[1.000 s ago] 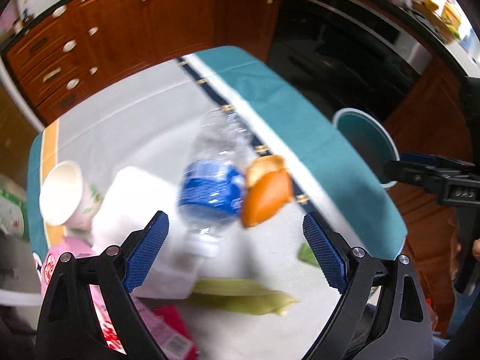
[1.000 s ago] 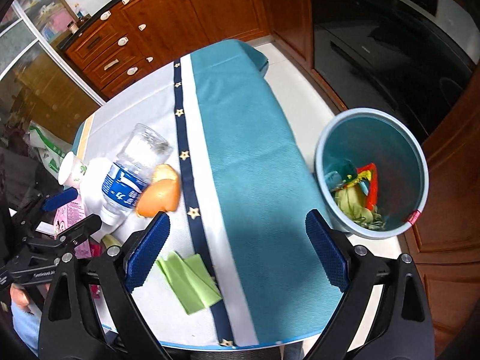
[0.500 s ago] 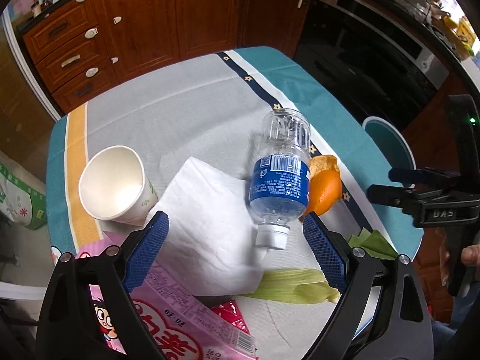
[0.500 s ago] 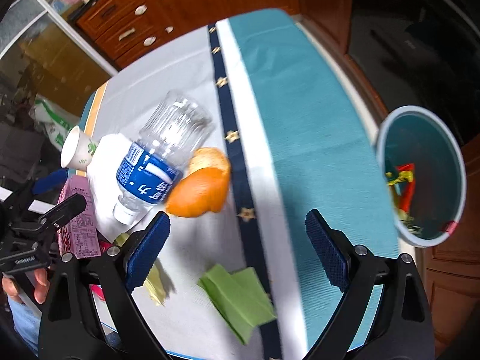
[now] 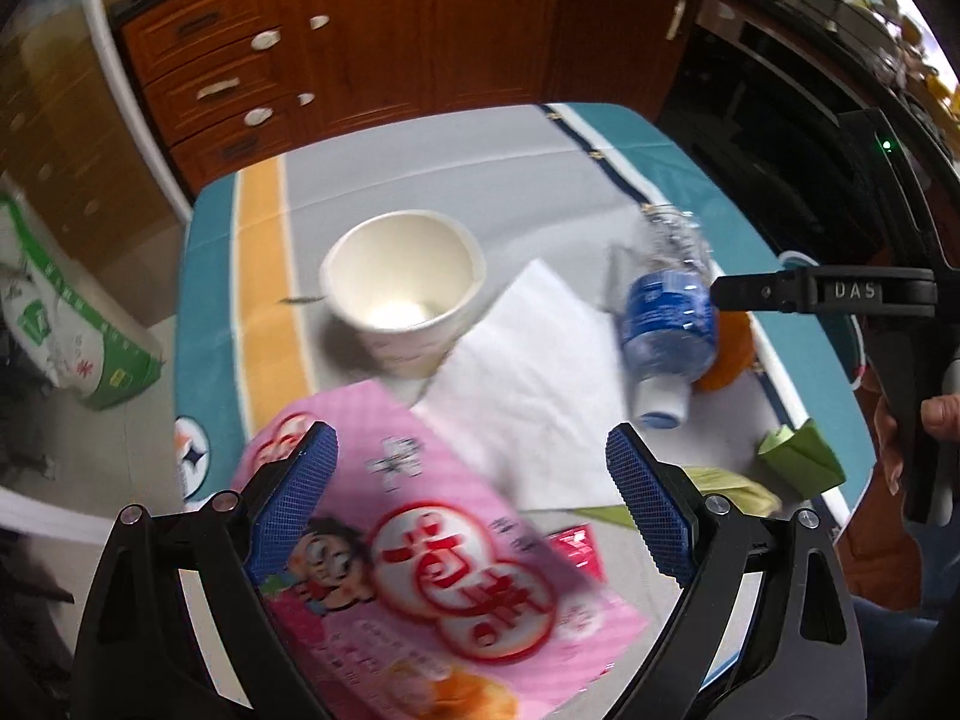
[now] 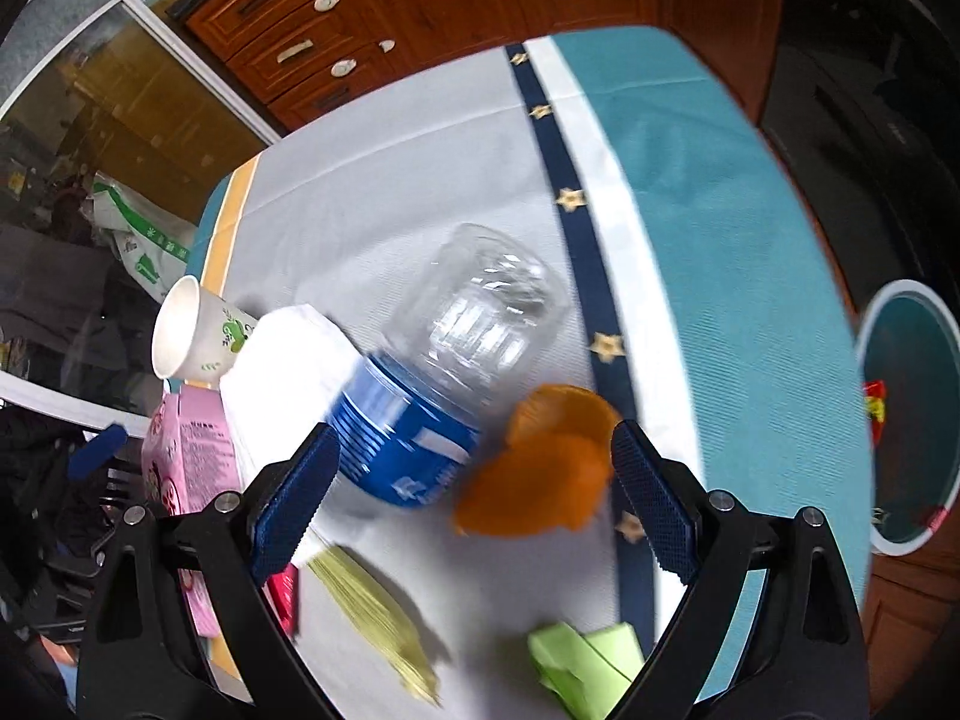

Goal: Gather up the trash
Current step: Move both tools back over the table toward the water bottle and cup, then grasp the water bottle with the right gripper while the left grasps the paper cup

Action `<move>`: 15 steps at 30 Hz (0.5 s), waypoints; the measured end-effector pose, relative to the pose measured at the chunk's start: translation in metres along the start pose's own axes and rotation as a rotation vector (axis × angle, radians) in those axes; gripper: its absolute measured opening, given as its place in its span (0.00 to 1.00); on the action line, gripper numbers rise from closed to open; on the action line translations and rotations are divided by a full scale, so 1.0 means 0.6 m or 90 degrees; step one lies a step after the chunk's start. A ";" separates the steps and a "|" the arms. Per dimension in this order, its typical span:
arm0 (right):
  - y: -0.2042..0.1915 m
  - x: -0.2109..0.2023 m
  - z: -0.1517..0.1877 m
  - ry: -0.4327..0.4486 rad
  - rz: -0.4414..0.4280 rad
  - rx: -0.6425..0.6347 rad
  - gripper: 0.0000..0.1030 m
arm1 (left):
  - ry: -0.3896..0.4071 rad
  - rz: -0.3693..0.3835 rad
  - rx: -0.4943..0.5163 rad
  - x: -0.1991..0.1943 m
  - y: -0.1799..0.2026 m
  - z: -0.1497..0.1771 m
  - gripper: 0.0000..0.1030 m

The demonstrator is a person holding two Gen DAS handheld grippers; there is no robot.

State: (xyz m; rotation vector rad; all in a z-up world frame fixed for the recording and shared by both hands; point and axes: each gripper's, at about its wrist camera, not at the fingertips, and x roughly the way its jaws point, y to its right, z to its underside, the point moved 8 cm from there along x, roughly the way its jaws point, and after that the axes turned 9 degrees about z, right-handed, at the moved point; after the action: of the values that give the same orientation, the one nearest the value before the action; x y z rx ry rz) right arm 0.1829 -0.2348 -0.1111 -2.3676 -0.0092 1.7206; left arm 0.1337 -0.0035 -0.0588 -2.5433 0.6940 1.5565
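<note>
A table under a grey-and-teal cloth [image 6: 420,168] stands before brown wooden cabinets [image 5: 372,54]. The left gripper [image 5: 471,507], jaws spread and empty, hangs over a pink snack packet [image 5: 420,570]. Beyond it sit a paper cup [image 5: 402,288] and a white napkin [image 5: 528,372]. The right gripper [image 6: 474,501], also spread, frames a plastic bottle [image 6: 444,378] lying cap-end toward the camera beside orange peel [image 6: 540,468]. A teal bin [image 6: 912,414] stands off the table's right edge.

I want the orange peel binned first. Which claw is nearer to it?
Right. The right claw is open with the orange peel just ahead between its fingers; the left claw is open over the pink packet, farther off.
</note>
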 end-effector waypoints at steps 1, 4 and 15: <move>-0.007 0.008 -0.003 -0.006 -0.003 0.002 0.86 | -0.001 -0.003 -0.009 0.000 -0.012 0.003 0.89; -0.022 0.032 -0.006 -0.026 -0.001 0.003 0.86 | -0.006 -0.004 -0.038 0.001 -0.044 0.008 0.89; -0.050 0.076 -0.017 -0.033 -0.012 0.002 0.89 | -0.004 0.006 -0.039 0.030 -0.064 -0.040 0.89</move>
State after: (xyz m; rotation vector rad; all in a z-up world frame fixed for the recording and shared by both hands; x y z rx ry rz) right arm 0.2104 -0.2013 -0.1456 -2.3129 -0.0361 1.7720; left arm 0.1762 0.0178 -0.0691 -2.5811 0.6687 1.6132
